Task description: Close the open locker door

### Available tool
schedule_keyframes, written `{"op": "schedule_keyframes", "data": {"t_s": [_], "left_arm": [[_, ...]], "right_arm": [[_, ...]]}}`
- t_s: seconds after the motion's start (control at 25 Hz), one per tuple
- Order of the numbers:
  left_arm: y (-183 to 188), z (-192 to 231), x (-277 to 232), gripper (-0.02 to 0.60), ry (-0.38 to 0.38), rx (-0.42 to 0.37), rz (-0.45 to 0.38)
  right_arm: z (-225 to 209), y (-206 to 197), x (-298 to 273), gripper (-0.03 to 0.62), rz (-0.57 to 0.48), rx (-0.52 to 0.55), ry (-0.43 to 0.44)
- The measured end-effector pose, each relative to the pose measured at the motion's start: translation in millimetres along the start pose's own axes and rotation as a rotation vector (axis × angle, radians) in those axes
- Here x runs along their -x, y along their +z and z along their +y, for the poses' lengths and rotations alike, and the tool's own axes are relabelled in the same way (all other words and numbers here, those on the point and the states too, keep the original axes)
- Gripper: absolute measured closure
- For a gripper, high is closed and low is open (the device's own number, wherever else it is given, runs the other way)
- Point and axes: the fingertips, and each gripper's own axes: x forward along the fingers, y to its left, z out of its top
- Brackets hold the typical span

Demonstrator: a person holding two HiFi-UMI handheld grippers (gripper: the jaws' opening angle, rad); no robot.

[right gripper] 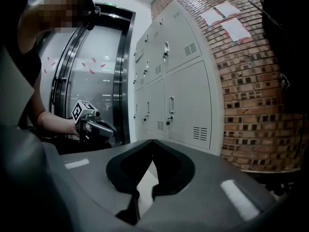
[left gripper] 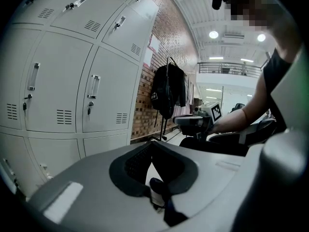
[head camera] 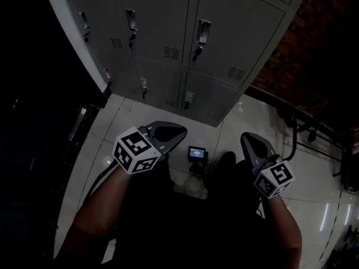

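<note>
Locker doors [head camera: 168, 32], all grey, fill the top of the head view. Each door that shows lies flat and shut, with a handle and a small lock on it. The lockers [head camera: 221, 102] stand on a pale tiled floor [head camera: 247, 116], right next to a red brick wall [head camera: 314, 55]. The left claw [head camera: 180, 132] and the right claw [head camera: 245, 137] both point at the lockers but are well away from them. Each claw has its two jaws pressed together, with nothing between them. A little box with a lit screen [head camera: 196, 153] sits on the floor between the two claws. Black clothes [left gripper: 166, 91] hang on a rack by the brick wall.
</note>
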Motion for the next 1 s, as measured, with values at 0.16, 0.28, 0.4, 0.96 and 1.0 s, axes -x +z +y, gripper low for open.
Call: {"op": "schedule_keyframes", "data": {"t_s": [0.16, 0.28, 0.4, 0.96, 1.0], "left_arm": [[-1, 1, 0, 0.569, 0.003, -0.001, 0.005], [-1, 2, 1, 0.569, 0.008, -0.005, 0.01], [-2, 2, 1, 0.569, 0.011, -0.006, 0.014], [-6, 5, 4, 0.569, 0.025, -0.01, 0.034], [-6, 5, 4, 0.569, 0.025, -0.009, 0.034]], "right_arm": [[2, 2, -1, 0.591, -0.034, -0.057, 0.034], [3, -3, -1, 0.592, -0.017, -0.046, 0.063], [7, -3, -2, 0.592, -0.022, -0.049, 0.093], [9, -2, -5, 0.592, -0.033, -0.079, 0.111], [10, 0, -6, 0.594, -0.041, -0.089, 0.117]]}}
